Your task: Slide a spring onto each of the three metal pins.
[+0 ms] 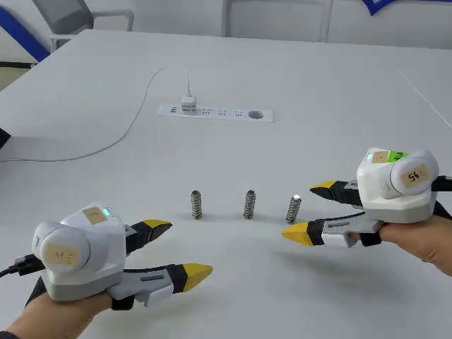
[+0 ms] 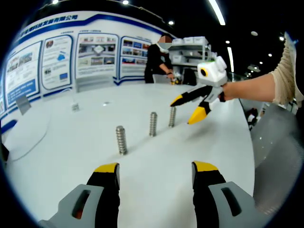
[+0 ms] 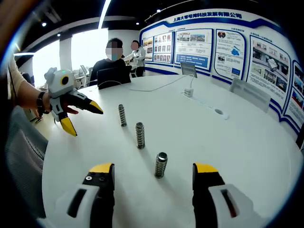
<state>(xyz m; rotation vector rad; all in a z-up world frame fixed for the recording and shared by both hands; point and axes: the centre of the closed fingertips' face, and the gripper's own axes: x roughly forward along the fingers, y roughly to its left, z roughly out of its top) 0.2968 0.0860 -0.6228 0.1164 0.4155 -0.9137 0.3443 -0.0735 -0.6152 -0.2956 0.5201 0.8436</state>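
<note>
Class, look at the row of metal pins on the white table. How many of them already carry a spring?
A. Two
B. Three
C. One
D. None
B: the left spring, middle spring and right spring each stand upright, coiled around their pins.
</note>
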